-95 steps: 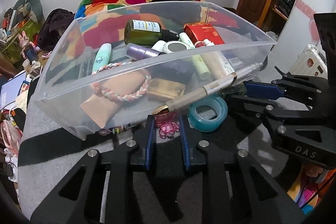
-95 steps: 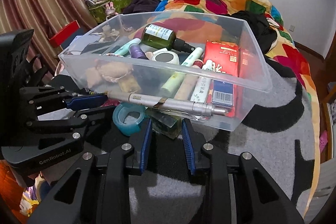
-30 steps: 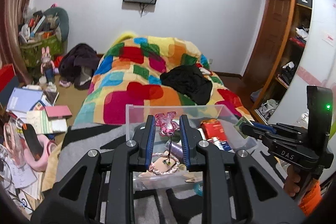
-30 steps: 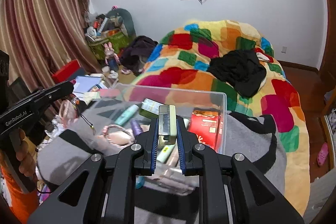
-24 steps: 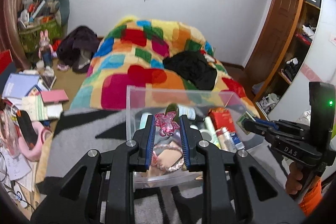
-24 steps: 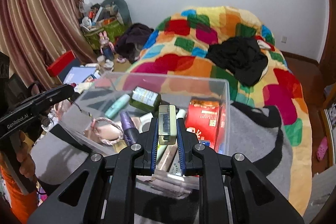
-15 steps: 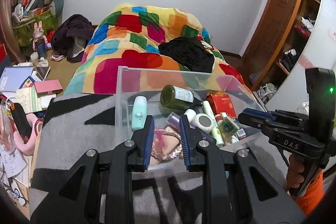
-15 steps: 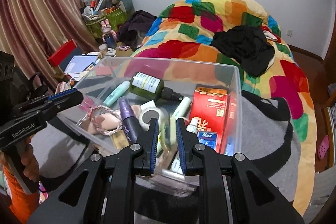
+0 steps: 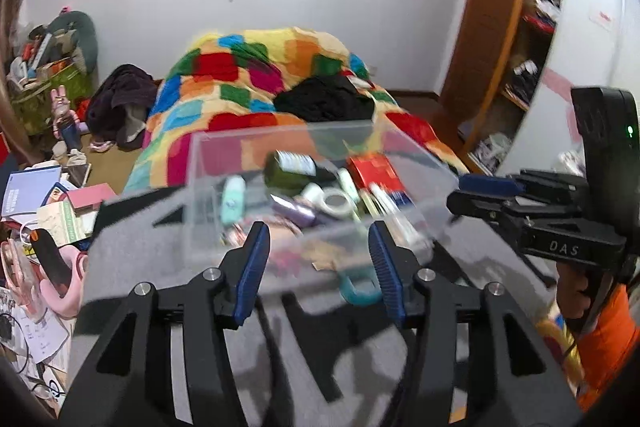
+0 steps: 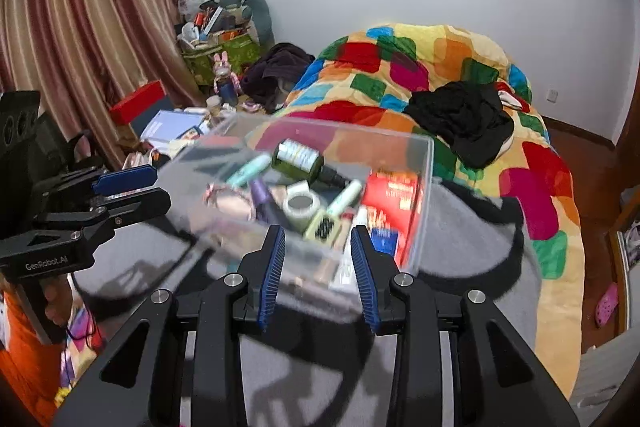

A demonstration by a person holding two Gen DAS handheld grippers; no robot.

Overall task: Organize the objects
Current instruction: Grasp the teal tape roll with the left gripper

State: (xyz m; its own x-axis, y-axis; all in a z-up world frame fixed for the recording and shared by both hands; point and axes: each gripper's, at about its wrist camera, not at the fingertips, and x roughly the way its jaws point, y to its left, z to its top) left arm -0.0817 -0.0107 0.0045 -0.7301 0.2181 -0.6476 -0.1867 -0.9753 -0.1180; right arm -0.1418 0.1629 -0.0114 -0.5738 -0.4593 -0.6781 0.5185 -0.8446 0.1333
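A clear plastic bin (image 9: pixel 280 131) (image 10: pixel 430 187) stands on a grey mat and holds a green bottle (image 9: pixel 289 167) (image 10: pixel 299 158), a red box (image 9: pixel 374 171) (image 10: pixel 394 195), tubes and a white tape roll (image 10: pixel 301 205). My left gripper (image 9: pixel 320 261) hovers at the bin's near wall, its jaws opening with nothing between them. My right gripper (image 10: pixel 318 261) is over the near right part of the bin, jaws also opening and empty. A small green case (image 10: pixel 325 227) lies in the bin just beyond its fingertips. A teal tape ring (image 9: pixel 358 289) lies on the mat in front of the bin.
Behind the bin is a bed with a patchwork quilt (image 9: pixel 260 75) (image 10: pixel 440 67) and a black garment (image 10: pixel 460 115). Books and clutter (image 9: pixel 44 195) crowd the floor at the left. A wooden wardrobe (image 9: pixel 520 47) stands on the right, curtains (image 10: pixel 80 27) on the left.
The pink clip is gone from my left jaws and the green case from my right jaws; the case now lies in the bin. Both pairs of jaws have spread apart.
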